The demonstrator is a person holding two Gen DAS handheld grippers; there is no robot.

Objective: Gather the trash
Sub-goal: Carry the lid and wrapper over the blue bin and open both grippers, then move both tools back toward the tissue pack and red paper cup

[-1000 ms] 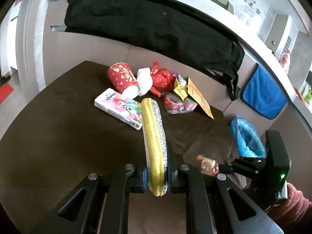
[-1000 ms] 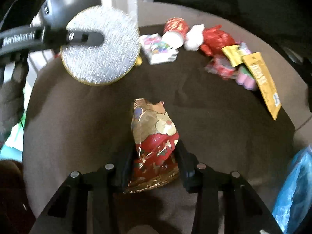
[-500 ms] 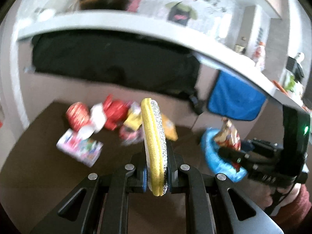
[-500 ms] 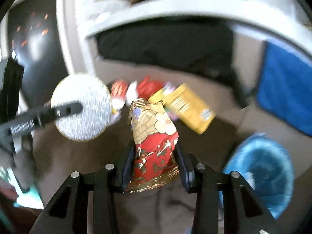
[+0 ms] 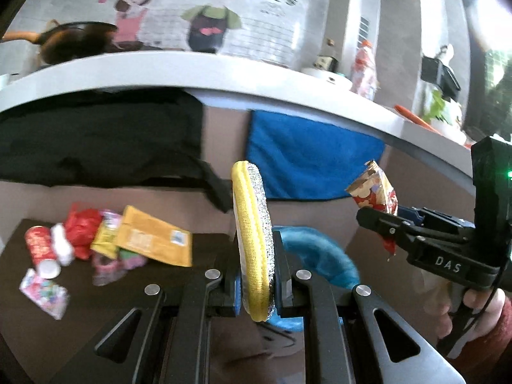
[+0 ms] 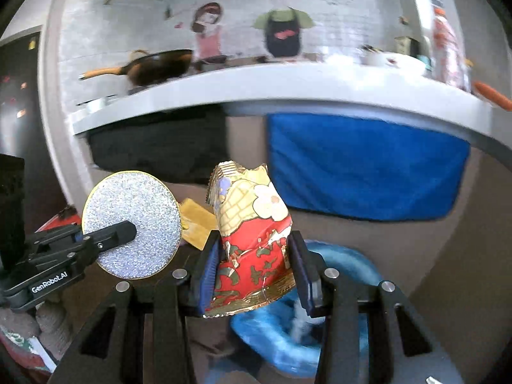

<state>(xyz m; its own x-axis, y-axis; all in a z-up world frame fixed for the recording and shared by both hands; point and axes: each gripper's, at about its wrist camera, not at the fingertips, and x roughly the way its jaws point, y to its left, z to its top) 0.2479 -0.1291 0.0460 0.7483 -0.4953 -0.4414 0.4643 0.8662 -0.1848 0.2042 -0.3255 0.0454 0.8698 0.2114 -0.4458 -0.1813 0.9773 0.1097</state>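
My left gripper (image 5: 256, 291) is shut on a round yellow and silver scouring pad (image 5: 252, 236), held on edge; it also shows in the right wrist view (image 6: 131, 224). My right gripper (image 6: 256, 275) is shut on a red and gold snack wrapper (image 6: 252, 240), seen at the right of the left wrist view (image 5: 374, 192). A blue-lined trash bin (image 6: 288, 332) sits just below and beyond the wrapper, and shows behind the pad (image 5: 320, 256). A trash pile lies on the dark table (image 5: 105, 316) at left: a red cup (image 5: 40, 249), a yellow packet (image 5: 153, 240), a tissue pack (image 5: 44, 292).
A white counter (image 5: 224, 73) runs across above, with a black cloth (image 5: 96, 140) and a blue towel (image 5: 313, 160) hanging below it. A pan (image 6: 153, 67) and bottles stand on the counter. A red bag (image 5: 81, 228) and small wrappers lie in the pile.
Both grippers have lifted and swung right, away from the trash pile toward the blue bin. The wrapper and the pad stay gripped. The view now tilts up to the counter and wall.
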